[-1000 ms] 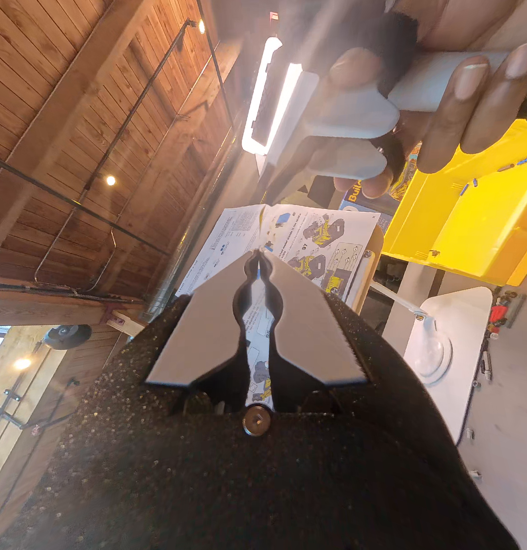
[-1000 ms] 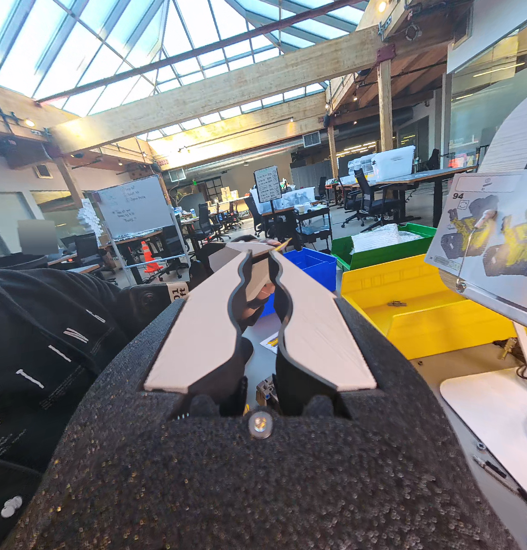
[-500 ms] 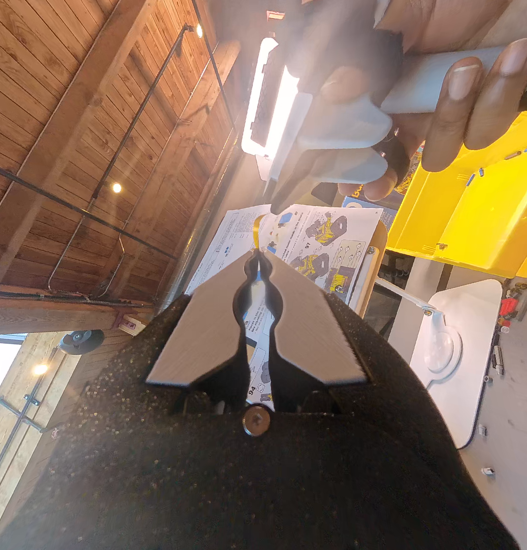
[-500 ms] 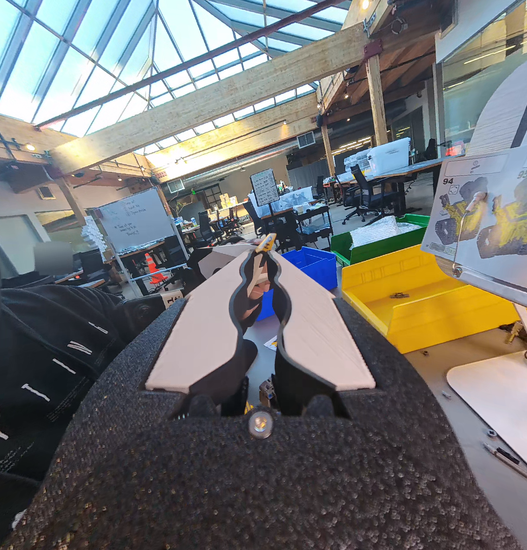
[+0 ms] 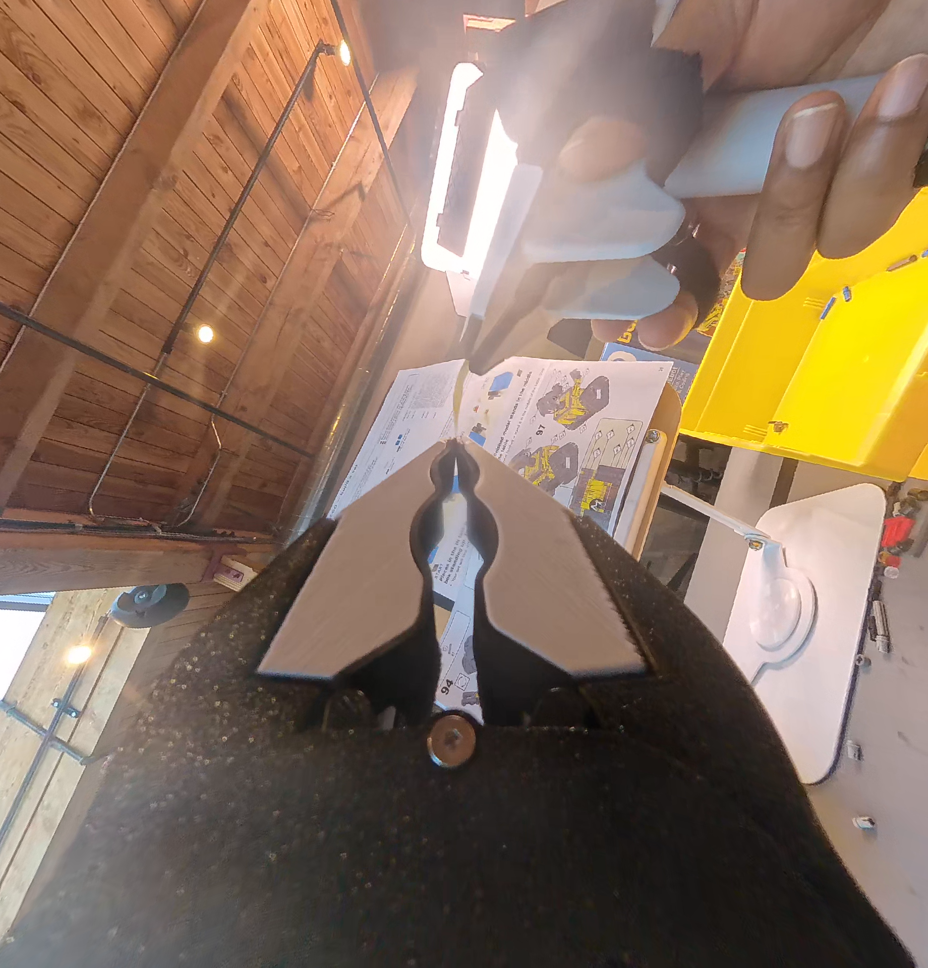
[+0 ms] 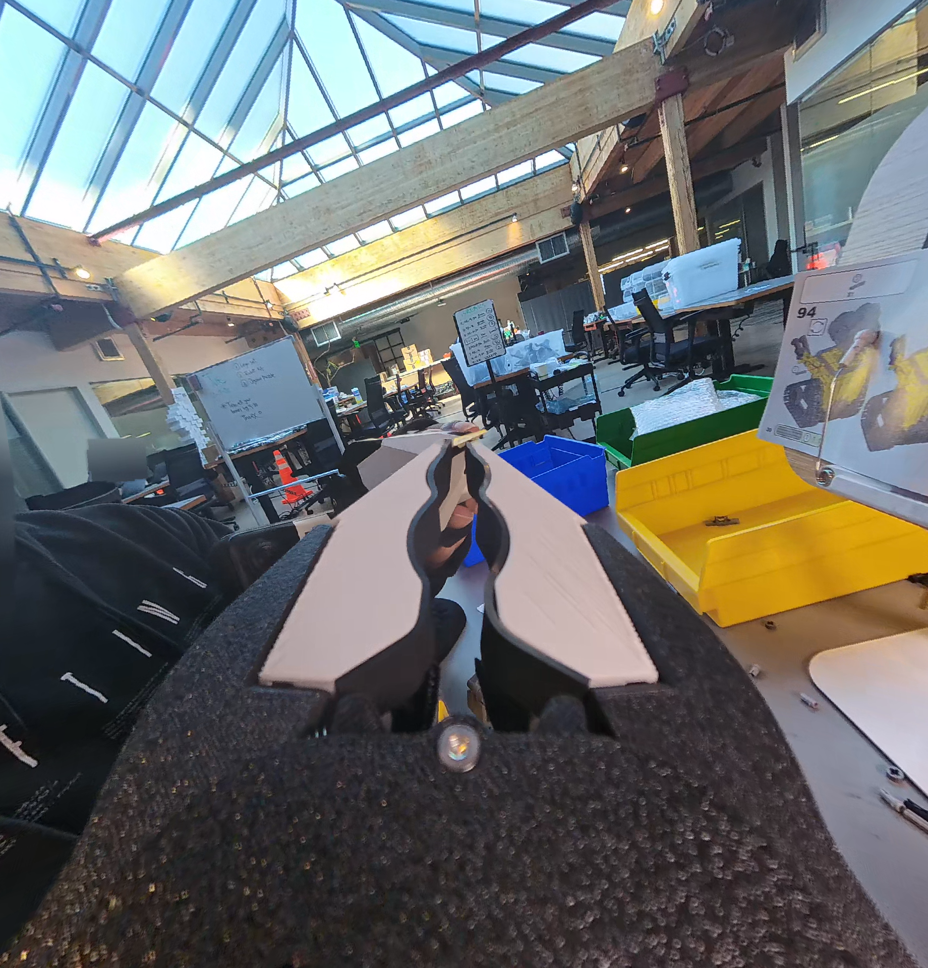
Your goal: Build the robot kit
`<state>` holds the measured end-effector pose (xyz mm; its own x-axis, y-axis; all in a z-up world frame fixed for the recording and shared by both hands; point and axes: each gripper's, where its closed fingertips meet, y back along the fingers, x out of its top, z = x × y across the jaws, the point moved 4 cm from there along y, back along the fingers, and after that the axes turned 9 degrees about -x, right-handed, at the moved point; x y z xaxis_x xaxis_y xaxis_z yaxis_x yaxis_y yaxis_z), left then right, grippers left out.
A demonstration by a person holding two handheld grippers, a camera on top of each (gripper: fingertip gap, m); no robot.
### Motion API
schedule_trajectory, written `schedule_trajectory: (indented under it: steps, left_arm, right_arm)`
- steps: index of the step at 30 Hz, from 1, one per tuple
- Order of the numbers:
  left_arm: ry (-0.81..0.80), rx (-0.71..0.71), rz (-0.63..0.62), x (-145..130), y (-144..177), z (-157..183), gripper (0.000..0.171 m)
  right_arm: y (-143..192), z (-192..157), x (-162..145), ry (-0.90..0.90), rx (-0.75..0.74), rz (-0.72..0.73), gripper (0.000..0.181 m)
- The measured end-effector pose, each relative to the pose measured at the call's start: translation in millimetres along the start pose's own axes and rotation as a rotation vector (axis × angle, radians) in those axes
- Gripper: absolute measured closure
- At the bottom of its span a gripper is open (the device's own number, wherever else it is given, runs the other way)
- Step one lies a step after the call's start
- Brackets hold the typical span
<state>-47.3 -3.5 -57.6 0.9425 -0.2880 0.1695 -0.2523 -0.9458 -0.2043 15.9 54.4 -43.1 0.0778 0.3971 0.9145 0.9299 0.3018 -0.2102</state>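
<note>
In the left wrist view my left gripper [image 5: 455,444] is shut, tilted up toward the ceiling. A thin yellow piece [image 5: 457,403] runs from its tips up to the tips of my right gripper [image 5: 472,361], which a hand [image 5: 797,183] holds close above. In the right wrist view my right gripper [image 6: 464,444] is shut on the same small yellow piece [image 6: 471,436]. A finger of the left gripper [image 6: 454,484] shows through the gap, reaching up to the piece. Both grippers seem to pinch it, one at each end.
An open instruction booklet [image 5: 556,419] stands on a holder with a white base [image 5: 818,602]; it also shows in the right wrist view [image 6: 870,366]. A yellow bin [image 6: 766,524], a blue bin [image 6: 561,471] and a green bin [image 6: 677,435] sit on the grey table. Small loose parts [image 5: 902,534] lie by the base. Both grippers' tips are close together, under 4 cm apart.
The right gripper's tips came down to the left gripper's tips and closed. The thin yellow piece now spans between the two grippers.
</note>
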Motion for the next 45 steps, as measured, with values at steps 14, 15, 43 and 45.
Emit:
schedule_trajectory:
  steps: [14, 15, 43, 45]
  left_arm:
    - [0.152, -0.157, 0.103, 10, 1, 8, 0.171]
    - [0.251, -0.210, 0.147, 12, 2, 7, 0.171]
    - [1.345, -1.089, 0.262, 11, 32, 22, 0.162]
    - [1.351, -1.110, 0.240, 9, 34, 29, 0.161]
  right_arm:
    - [3, 1, 0, 0.013, 0.004, -0.009, 0.181]
    - [4, 0, 1, 0.021, 0.009, -0.013, 0.181]
    - [1, -25, -46, 0.198, 0.162, -0.398, 0.181]
    - [0, -25, -47, 0.193, 0.170, -0.413, 0.181]
